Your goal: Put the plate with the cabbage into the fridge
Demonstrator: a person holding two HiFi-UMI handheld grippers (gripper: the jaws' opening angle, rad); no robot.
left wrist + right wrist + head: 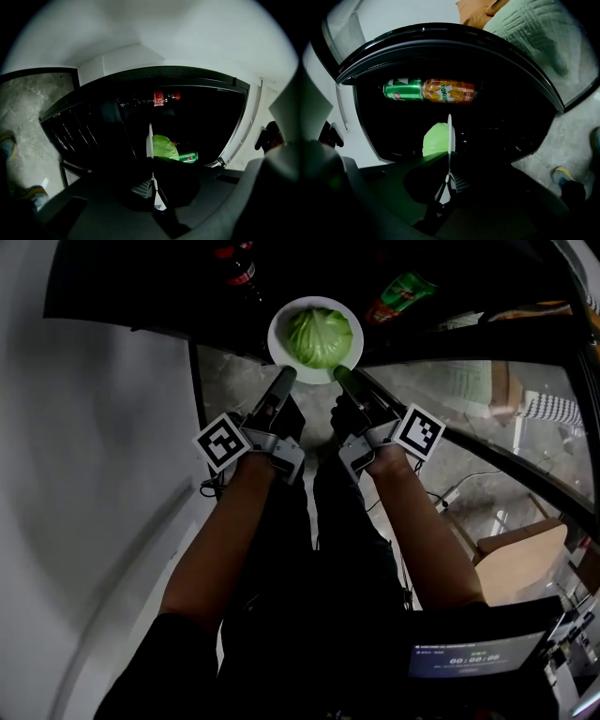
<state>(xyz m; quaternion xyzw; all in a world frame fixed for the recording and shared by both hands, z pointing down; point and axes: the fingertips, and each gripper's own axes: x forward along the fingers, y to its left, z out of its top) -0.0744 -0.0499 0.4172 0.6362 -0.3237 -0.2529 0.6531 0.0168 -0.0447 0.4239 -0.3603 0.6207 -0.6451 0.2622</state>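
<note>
A white plate (279, 341) carrying a pale green cabbage (320, 337) hangs at the dark mouth of the open fridge (141, 287). My left gripper (284, 378) is shut on the plate's near left rim and my right gripper (342, 374) is shut on its near right rim. In the left gripper view the plate (149, 140) shows edge-on with the cabbage (164, 146) to its right. The right gripper view has the plate (450, 133) edge-on too, with the cabbage (435, 138) on its left.
Inside the fridge lie a dark cola bottle (236, 268), a green can (402, 89) and an orange soda can (449, 91). The fridge's glass door (469, 395) stands open at the right. Grey stone floor (234, 381) lies below, with a cardboard box (520, 559) at the right.
</note>
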